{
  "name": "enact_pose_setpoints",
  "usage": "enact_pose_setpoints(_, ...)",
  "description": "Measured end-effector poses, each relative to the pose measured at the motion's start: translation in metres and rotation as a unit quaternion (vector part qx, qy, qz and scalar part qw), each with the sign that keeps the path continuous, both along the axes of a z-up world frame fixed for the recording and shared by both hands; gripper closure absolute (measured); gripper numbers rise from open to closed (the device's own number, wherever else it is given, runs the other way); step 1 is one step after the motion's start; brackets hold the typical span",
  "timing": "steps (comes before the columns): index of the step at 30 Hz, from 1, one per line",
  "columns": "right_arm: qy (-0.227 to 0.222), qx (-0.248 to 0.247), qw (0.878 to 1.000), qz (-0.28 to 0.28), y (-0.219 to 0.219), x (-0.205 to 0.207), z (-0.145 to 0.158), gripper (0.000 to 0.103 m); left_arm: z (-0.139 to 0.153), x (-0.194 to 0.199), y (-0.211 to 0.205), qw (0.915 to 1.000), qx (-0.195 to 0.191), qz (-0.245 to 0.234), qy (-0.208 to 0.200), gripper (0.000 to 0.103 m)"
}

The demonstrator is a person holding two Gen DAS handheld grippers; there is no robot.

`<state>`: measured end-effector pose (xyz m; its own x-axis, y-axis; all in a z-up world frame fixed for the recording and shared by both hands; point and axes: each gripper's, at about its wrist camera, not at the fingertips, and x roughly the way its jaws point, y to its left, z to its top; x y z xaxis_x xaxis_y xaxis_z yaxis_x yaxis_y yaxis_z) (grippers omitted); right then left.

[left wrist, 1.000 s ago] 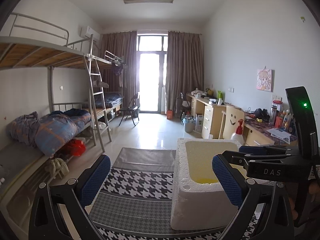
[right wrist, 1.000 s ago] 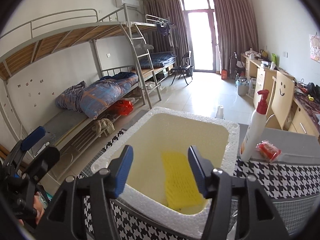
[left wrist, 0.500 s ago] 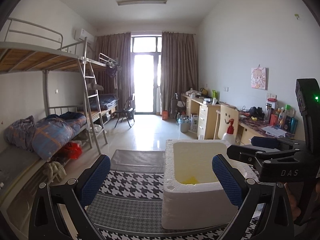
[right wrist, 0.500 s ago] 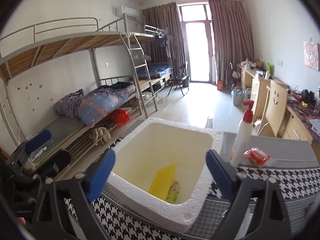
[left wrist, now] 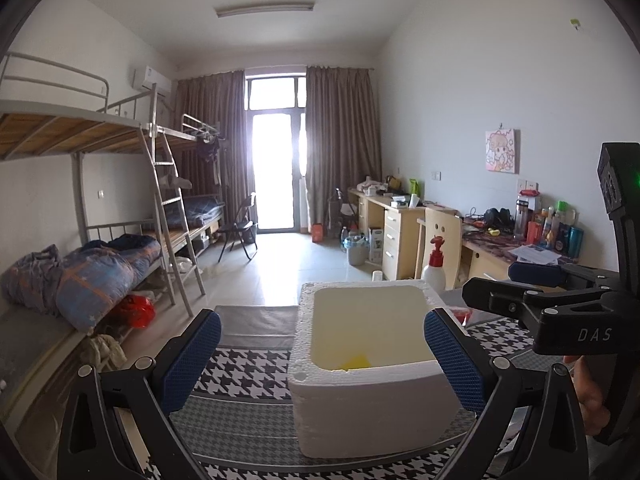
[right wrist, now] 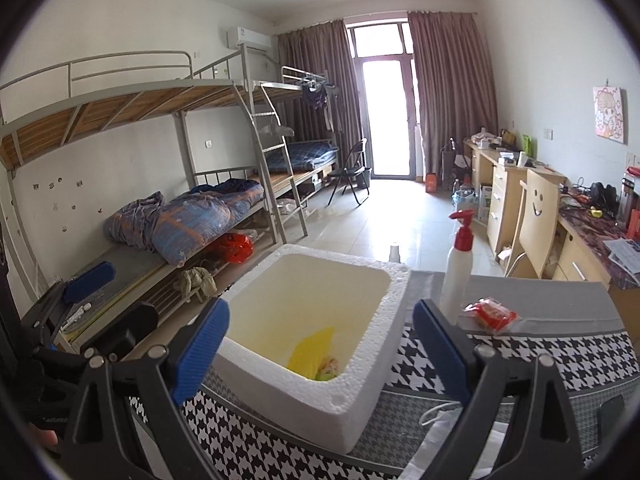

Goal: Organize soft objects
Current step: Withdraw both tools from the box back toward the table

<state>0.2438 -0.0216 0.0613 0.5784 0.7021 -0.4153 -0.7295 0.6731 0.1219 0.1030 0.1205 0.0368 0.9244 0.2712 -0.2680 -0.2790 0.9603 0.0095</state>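
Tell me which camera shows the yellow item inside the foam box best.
The right wrist view: it looks down into the foam box, showing the yellow item leaning beside a smaller pale-green thing. The left wrist view shows only its yellow tip above the near wall.

White foam box (right wrist: 362, 390) sits open-topped on the houndstooth-patterned surface (right wrist: 520, 360), its rim crumbly and chipped at the near corner. Down inside, a yellow mesh sponge (right wrist: 310, 352) leans tilted against the near wall, and right beside it, touching, a small greenish-pink soft item (right wrist: 329, 369), too small to make out. From the left wrist view only a yellow sliver shows.
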Motion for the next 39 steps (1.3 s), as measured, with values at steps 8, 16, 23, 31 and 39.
enact_pose_setpoints(8, -0.006, 0.004, 1.000, -0.016, -0.016, -0.003, 0.000, 0.008, 0.003, 0.000, -0.009, 0.9999, -0.002, -0.017, -0.002, 0.001)
enact_pose_setpoints(16, -0.015, 0.003, 0.999, -0.033, -0.033, -0.005, -0.002, 0.008, 0.005, 0.001, -0.024, 0.9993, 0.000, -0.038, -0.004, 0.001)
enact_pose_setpoints(23, -0.015, 0.004, 0.999, -0.052, -0.050, -0.001, -0.003, 0.008, 0.005, 0.005, -0.036, 0.9983, -0.002, -0.058, -0.004, 0.001)
enact_pose_setpoints(31, -0.015, 0.005, 0.997, -0.070, -0.067, 0.000, -0.004, 0.008, 0.006, 0.010, -0.049, 0.9966, -0.004, -0.082, 0.001, 0.001)
enact_pose_setpoints(39, -0.014, 0.011, 0.996, -0.088, -0.091, 0.000, -0.007, 0.008, 0.005, 0.015, -0.060, 0.9942, -0.010, -0.107, 0.007, 0.001)
